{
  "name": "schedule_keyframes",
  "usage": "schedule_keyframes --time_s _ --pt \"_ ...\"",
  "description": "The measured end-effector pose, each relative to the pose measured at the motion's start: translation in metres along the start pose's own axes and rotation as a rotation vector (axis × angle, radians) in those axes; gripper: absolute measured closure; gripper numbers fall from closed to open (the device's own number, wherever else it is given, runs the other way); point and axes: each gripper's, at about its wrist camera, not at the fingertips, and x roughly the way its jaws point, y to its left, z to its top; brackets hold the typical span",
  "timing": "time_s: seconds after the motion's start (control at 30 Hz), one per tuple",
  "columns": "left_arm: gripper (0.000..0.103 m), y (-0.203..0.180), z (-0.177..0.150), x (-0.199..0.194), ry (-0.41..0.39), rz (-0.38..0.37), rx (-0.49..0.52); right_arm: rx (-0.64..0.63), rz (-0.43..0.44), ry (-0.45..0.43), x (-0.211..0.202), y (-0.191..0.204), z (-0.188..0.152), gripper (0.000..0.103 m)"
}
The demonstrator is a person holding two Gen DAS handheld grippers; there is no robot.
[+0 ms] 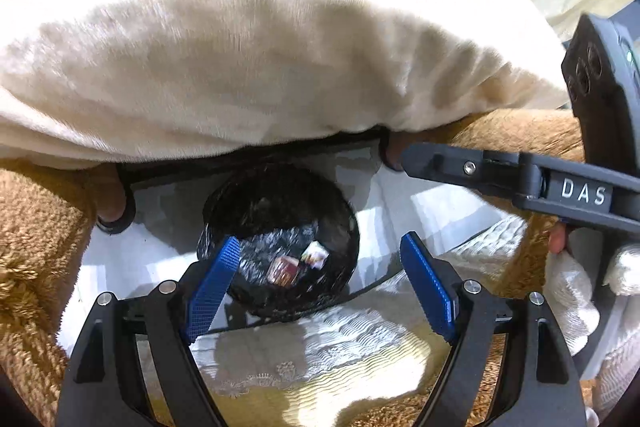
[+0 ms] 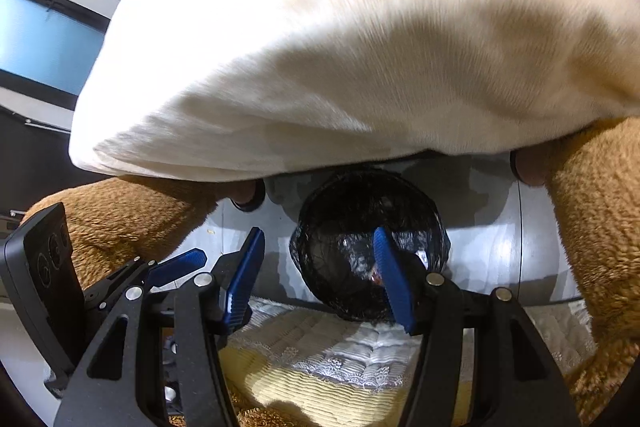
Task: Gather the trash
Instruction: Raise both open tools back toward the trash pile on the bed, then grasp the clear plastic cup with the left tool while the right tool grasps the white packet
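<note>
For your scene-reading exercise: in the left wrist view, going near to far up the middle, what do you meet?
Lace cloth → left claw → bin holding wrappers → cream blanket.

A round bin [image 1: 280, 239] lined with a crinkled black bag stands on the pale floor just below the cream cushion [image 1: 240, 67], holding small wrappers [image 1: 298, 263] at the bottom.
</note>
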Motion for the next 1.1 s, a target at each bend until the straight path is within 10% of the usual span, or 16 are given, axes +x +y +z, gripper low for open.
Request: schedule_keyframes --time_s 0.37,0.67,1.1 --pt "0.022 0.009 0.017 -0.064 -0.257 -0.058 0.007 -0.193 0.084 -0.233 -0.069 0.021 0.01 0.045" --pt "0.018 0.02 0.062 -0.098 -0.362 -0.044 0.019 -0.317 0.056 -0.339 -0.12 0.023 0.086 0.045" --pt "0.006 0.024 0.135 -0.111 -0.429 0.059 0.09 -0.329 0.131 -0.378 -0.119 0.026 0.209 0.005"
